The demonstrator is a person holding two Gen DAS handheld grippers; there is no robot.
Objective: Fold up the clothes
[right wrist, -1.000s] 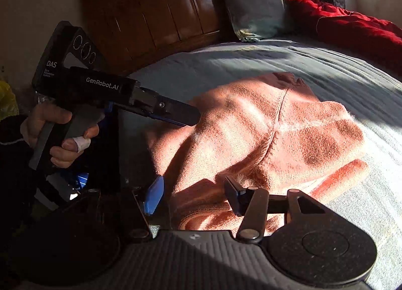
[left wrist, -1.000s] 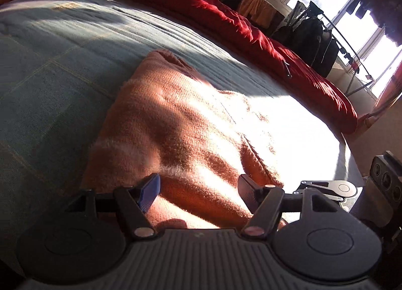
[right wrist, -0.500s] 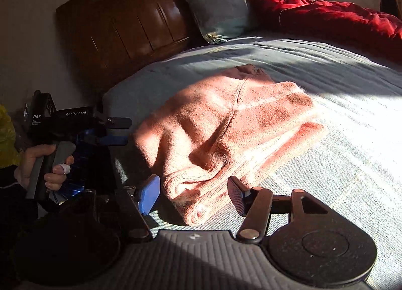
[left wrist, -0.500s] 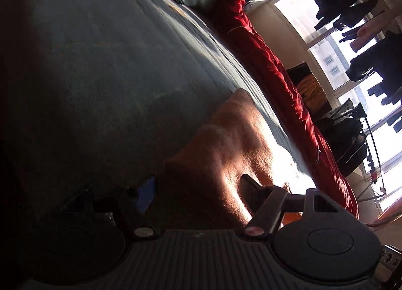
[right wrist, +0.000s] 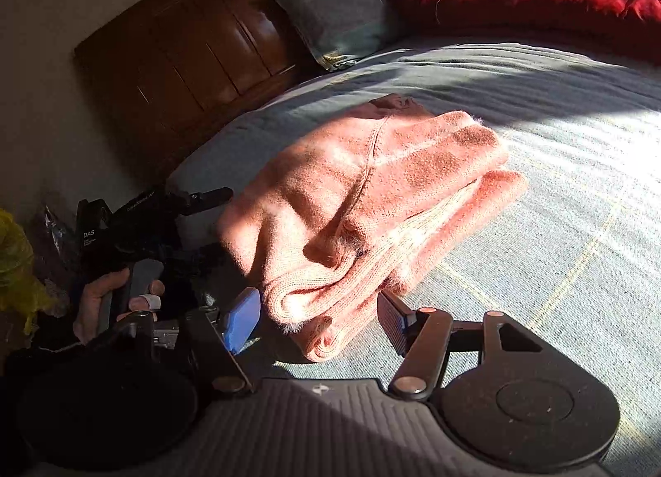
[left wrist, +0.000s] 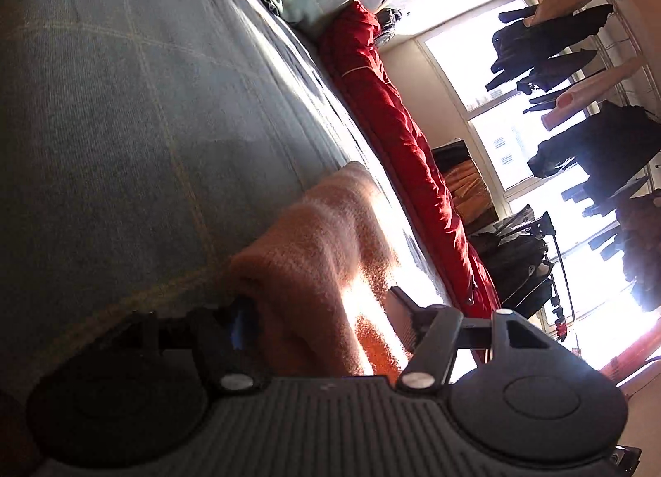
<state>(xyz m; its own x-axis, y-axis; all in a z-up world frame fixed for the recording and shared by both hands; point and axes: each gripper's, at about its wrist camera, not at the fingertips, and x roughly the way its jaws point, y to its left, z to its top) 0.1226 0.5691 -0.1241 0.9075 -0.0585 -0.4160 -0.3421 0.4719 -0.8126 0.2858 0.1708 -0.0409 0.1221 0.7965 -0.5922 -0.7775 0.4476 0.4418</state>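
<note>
A folded pink sweater lies on the grey-blue bedspread, near the edge of the bed closest to the person. Its ribbed hem faces the right gripper. The fold is loose; a few layers are bunched at the near corner.

Right gripper: jaws spread wide, holding nothing. The ribbed corner of the sweater sits between the two fingers, the blue pad just beside the cloth on one side, the dark finger on the other. Whether either finger touches the fabric cannot be told.

Left gripper: seen in its own view tilted strongly, so the bed runs steeply across the frame. Jaws are also apart, gripping nothing. The sweater lies between and ahead of the fingers; contact cannot be confirmed. In the right wrist view the left gripper is off the side of the bed, its fingertips near the sweater's edge, held by the person's hand.

Surroundings: a grey pillow leans on a dark wooden headboard. A red duvet runs along the far side of the bed. Dark clothes hang in front of a bright window. Strong sunlight falls across the sweater and bedspread.
</note>
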